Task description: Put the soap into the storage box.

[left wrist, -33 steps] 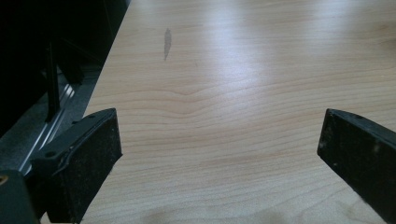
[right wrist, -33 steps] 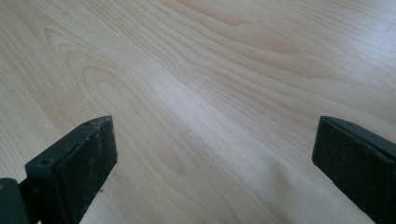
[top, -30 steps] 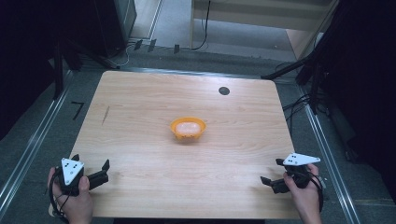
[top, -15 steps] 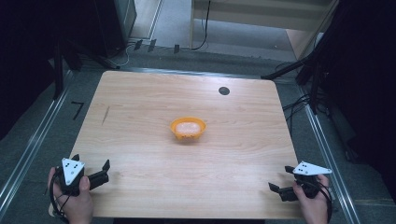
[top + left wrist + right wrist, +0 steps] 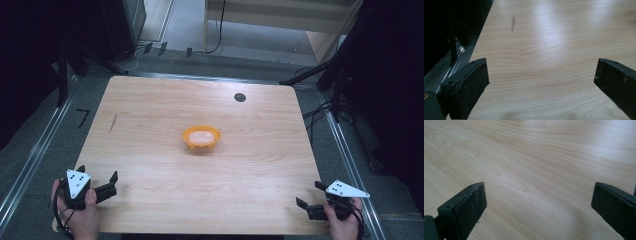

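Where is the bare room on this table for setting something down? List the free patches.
Nearly all the wooden table is bare. Free: the left half between the orange bowl and the left edge; the right side beyond the bowl; the near strip between the left gripper and right gripper. Occupied: the centre, by the bowl, and the black disc at the far edge.

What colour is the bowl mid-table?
Orange bowl, seen best in the high view.

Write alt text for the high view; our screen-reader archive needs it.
An orange bowl sits mid-table, holding something pale. A person holds the left gripper and right gripper open at the near corners.
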